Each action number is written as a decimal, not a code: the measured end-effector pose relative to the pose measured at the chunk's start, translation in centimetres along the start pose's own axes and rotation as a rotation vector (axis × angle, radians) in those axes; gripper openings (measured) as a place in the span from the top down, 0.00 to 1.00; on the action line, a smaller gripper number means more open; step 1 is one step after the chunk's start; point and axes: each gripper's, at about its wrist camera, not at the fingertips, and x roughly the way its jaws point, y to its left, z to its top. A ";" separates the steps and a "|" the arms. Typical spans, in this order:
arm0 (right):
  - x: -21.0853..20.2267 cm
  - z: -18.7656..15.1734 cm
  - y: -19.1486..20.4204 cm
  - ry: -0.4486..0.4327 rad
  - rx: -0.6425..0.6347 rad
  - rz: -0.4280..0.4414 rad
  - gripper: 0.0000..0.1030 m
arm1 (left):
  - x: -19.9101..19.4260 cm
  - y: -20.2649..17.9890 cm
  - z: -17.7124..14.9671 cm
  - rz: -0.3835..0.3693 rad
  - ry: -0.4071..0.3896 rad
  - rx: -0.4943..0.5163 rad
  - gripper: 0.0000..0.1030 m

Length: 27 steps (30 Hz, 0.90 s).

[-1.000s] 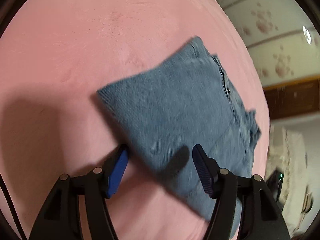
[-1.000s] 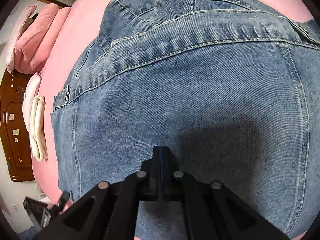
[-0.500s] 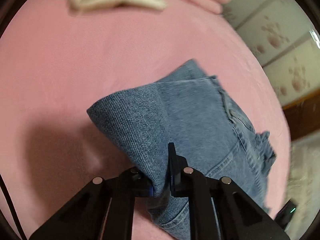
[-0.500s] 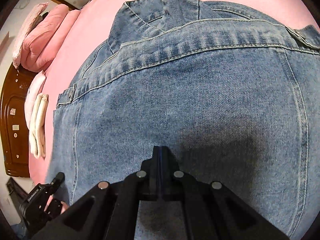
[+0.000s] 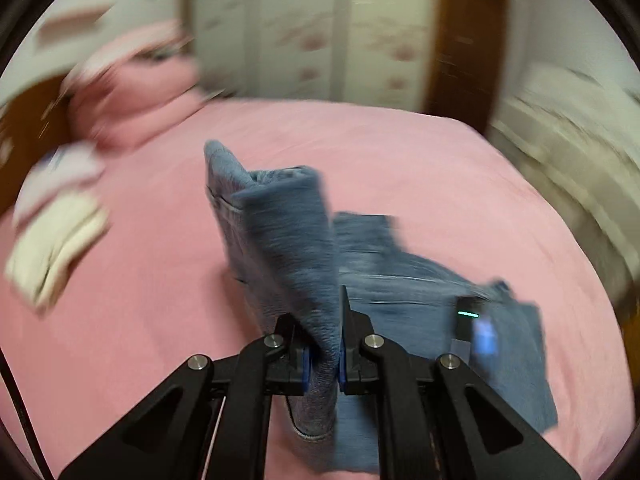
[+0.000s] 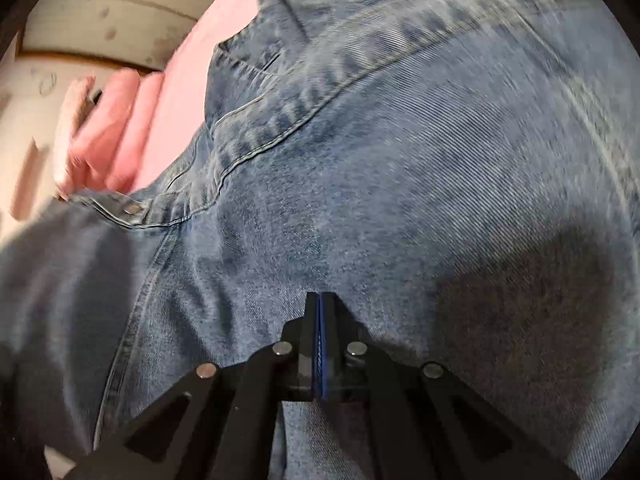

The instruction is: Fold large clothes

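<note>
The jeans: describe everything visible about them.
The jeans are faded blue denim with stitched seams, a waistband and a metal rivet. They lie on the pink bedsheet. One end is lifted into a peak, pinched in the shut left gripper. The shut right gripper points down at the flat part.

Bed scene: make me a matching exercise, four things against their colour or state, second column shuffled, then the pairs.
Things:
1. left gripper
2. right gripper
3. bed sheet
4. folded cloth stack

Colour or state:
A. cream and white, lying near the bed's edge
B. shut with nothing between its fingers, over the jeans
C. pink, spread under the jeans
D. shut on a raised fold of the jeans

Pairs: 1-D, 2-B, 3-C, 4-A
</note>
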 end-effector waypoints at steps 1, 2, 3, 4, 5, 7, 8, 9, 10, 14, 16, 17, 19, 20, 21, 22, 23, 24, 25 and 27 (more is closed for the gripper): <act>-0.1 0.1 -0.6 0.007 0.014 0.035 1.00 | -0.4 -2.0 -0.2 -0.022 -0.007 0.041 0.94; -0.2 0.2 -1.1 0.017 0.019 0.060 1.00 | -0.8 -4.2 -0.5 -0.046 -0.003 0.082 0.94; -0.4 0.4 -1.6 0.037 0.020 0.092 1.00 | -1.2 -6.6 -1.0 -0.071 0.011 0.122 0.94; -0.5 0.6 -2.0 0.059 0.019 0.116 1.00 | -1.4 -8.2 -1.4 -0.088 0.025 0.148 0.94; -0.6 0.8 -2.4 0.085 0.020 0.141 1.00 | -1.6 -10.5 -2.1 -0.099 0.050 0.189 0.94; -0.9 1.2 -3.6 0.151 0.017 0.192 1.00 | -1.8 -13.5 -3.4 -0.095 0.085 0.263 0.94; -1.2 1.3 -4.3 0.183 0.007 0.209 1.00 | -1.8 -15.0 -4.1 -0.089 0.103 0.301 0.94; -1.5 1.3 -5.0 0.214 -0.009 0.216 1.00 | -1.8 -16.2 -4.6 -0.081 0.122 0.325 0.94; -1.9 1.3 -5.8 0.242 -0.018 0.236 1.00 | -1.9 -17.1 -4.8 -0.072 0.130 0.340 0.94; -4.0 1.6 -8.0 0.327 -0.052 0.253 1.00 | -2.3 -19.4 -4.3 -0.050 0.151 0.360 0.93; -4.8 2.4 -8.7 0.356 -0.048 0.264 1.00 | -2.8 -20.1 -3.7 -0.046 0.148 0.364 0.93; -5.2 2.9 -8.9 0.361 -0.048 0.262 1.00 | -2.8 -20.3 -3.5 -0.050 0.140 0.364 0.93; -6.8 4.9 -9.2 0.325 -0.080 0.245 1.00 | -2.3 -20.9 -2.8 -0.057 0.113 0.370 0.93; -8.2 6.5 -9.4 0.287 -0.102 0.238 1.00 | -2.2 -21.2 -2.7 -0.056 0.105 0.377 0.93; -9.3 7.7 -9.7 0.250 -0.104 0.239 1.00 | -2.1 -21.7 -2.7 -0.056 0.102 0.383 0.93; -10.7 9.3 -10.3 0.198 -0.100 0.241 1.00 | -1.7 -22.0 -2.9 -0.059 0.113 0.383 0.93; -12.9 11.4 -11.3 0.119 -0.085 0.251 1.00 | -1.5 -22.6 -3.7 -0.063 0.131 0.379 0.93; -14.6 12.7 -12.2 0.060 -0.075 0.265 1.00 | -1.1 -23.0 -4.2 -0.063 0.150 0.371 0.93; -16.3 13.9 -13.1 0.003 -0.069 0.280 1.00 | -0.4 -23.2 -4.8 -0.069 0.175 0.360 0.93; -19.7 15.6 -15.2 -0.060 -0.070 0.258 0.97 | 0.4 -23.6 -6.2 -0.090 0.204 0.350 0.93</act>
